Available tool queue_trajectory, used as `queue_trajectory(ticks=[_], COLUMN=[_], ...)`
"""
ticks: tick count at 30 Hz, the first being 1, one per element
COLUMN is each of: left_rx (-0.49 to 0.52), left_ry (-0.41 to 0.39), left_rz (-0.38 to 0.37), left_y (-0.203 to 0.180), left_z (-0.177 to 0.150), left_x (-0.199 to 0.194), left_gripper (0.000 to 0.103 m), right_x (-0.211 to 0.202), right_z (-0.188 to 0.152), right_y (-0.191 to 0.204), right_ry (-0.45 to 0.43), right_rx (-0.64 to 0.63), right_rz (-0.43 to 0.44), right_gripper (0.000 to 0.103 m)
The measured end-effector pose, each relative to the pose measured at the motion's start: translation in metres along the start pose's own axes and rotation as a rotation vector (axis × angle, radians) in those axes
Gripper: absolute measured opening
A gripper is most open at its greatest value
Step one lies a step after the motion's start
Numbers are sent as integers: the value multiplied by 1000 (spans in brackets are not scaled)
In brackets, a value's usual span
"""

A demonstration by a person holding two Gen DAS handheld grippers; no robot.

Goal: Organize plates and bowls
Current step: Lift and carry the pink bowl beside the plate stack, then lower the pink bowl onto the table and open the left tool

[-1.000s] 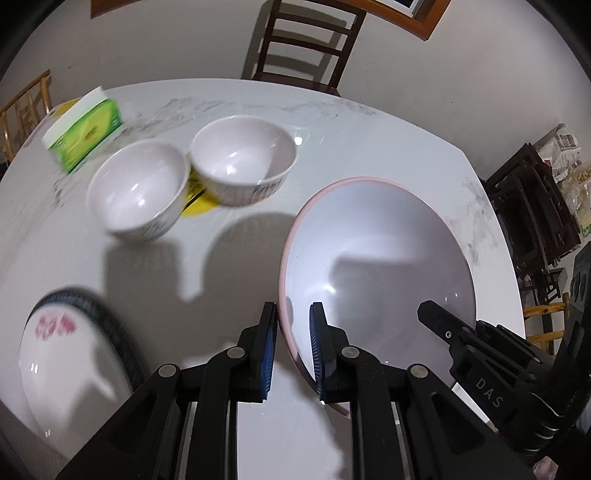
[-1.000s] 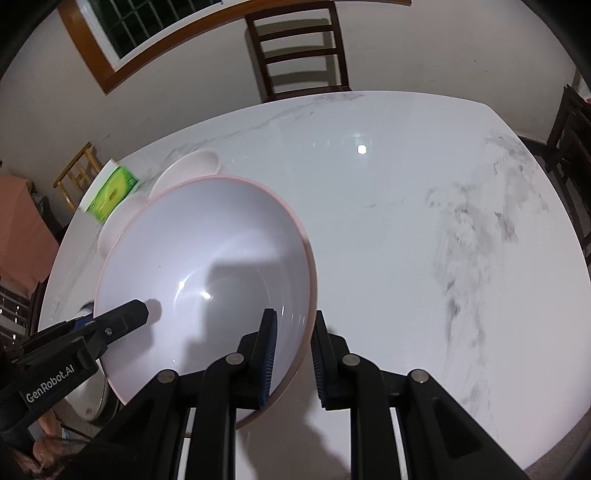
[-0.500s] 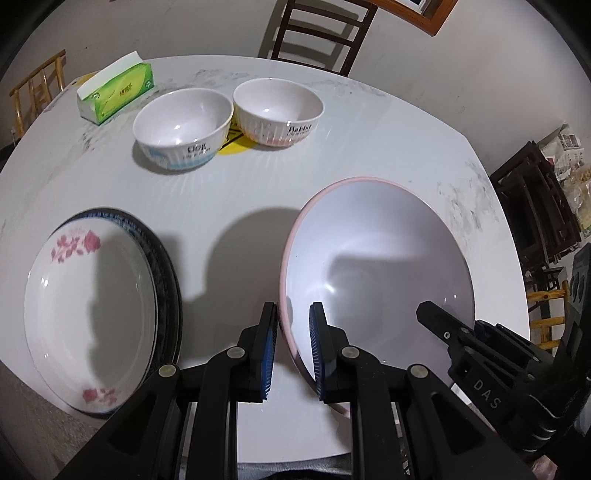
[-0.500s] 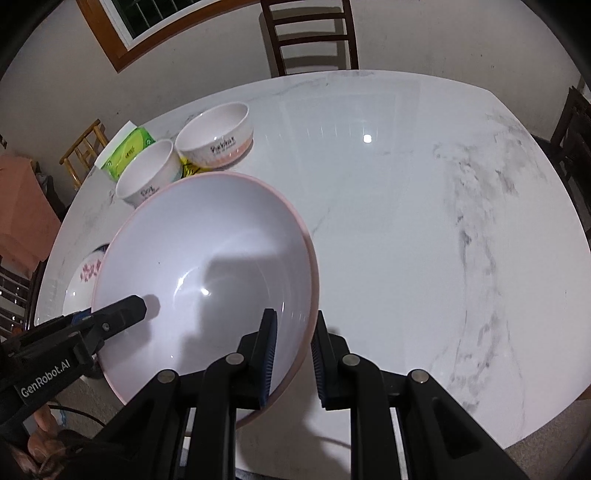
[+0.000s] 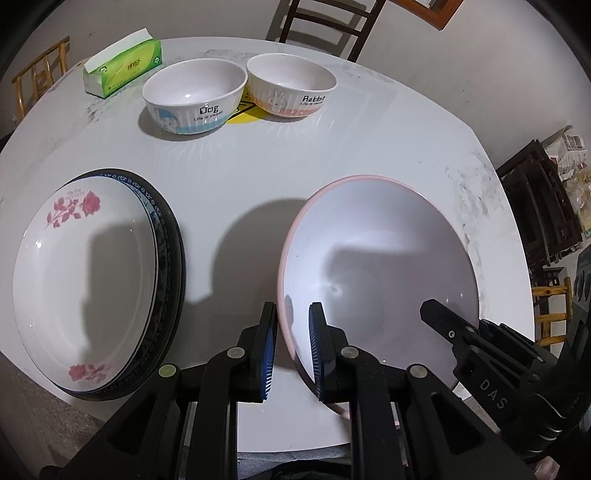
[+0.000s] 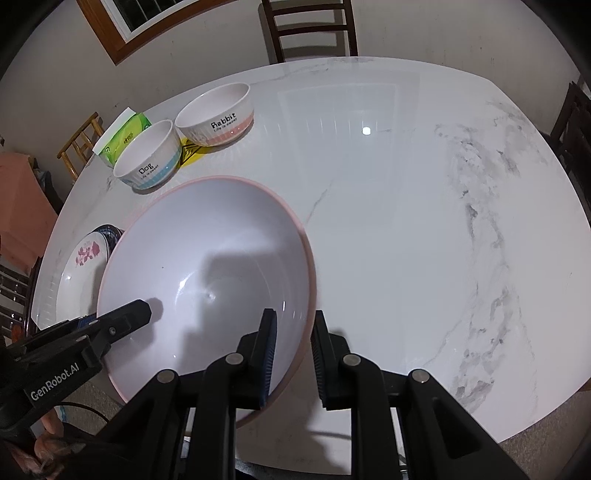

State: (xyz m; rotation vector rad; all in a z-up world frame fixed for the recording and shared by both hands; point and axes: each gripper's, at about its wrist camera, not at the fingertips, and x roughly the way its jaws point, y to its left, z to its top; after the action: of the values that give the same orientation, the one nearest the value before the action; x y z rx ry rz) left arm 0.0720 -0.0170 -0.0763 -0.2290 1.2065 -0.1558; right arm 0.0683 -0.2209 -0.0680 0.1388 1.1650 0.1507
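Both tongs grip the same big pink-rimmed bowl [image 5: 376, 258] by opposite sides of its rim: left tongs [image 5: 292, 345] pinch the rim's left edge, one blue pad inside the bowl & one outside, and right tongs [image 6: 292, 350] pinch the right edge the same way. Bowl is white inside, empty, tilted a bit between the two; whether its base touches the white marble tabletop [image 6: 406, 221] can't be told. In the left wrist view the right tongs' black finger shows at the bowl's far right edge; in the right wrist view the left tongs' finger shows at its left edge. Just left of the left tongs, near the tabletop's near edge, sits a stack of plates: a rose-print plate [image 5: 85, 280] on top of a dark blue-patterned plate [image 5: 166, 236]. Farther ahead of the tongs, well apart from the big bowl, 2 small bowls stand side by side, nearly touching: "Dog" bowl [image 5: 194, 99] w/ blue band on the left, "Rabbit" bowl [image 5: 291, 85] w/ pink band on the right, a yellow sticker [image 5: 243, 110] showing between them. Left of the Dog bowl lies a green tissue pack [image 5: 122, 66]. Beyond the tabletop's far edge stands a dark wooden chair [image 6: 310, 29] against the wall.
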Motion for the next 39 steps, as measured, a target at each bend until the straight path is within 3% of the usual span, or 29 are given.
queue_trajectory(ticks=[14, 22, 26, 33, 39], left_rx=[2, -15, -19, -47, -51], left_ry=[-7, -15, -35, -74, -97], left_rz=[4, 5, -3, -6, -24], left_y=[4, 12, 15, 27, 34], left_z=[-4, -2, 0, 6, 12], left_x=[3, 0, -6, -20, -30], left_gripper=[14, 22, 28, 28, 35], right_x=[4, -5, -11, -27, -34], right_z=[-2, 0, 5, 19, 34], right_y=[3, 1, 0, -2, 10], right_ry=[0, -28, -55, -110, -136], right_rx=[-5, -2, 0, -9, -50], right_rz=[9, 26, 26, 27, 27], right_gripper=[22, 26, 34, 34, 34])
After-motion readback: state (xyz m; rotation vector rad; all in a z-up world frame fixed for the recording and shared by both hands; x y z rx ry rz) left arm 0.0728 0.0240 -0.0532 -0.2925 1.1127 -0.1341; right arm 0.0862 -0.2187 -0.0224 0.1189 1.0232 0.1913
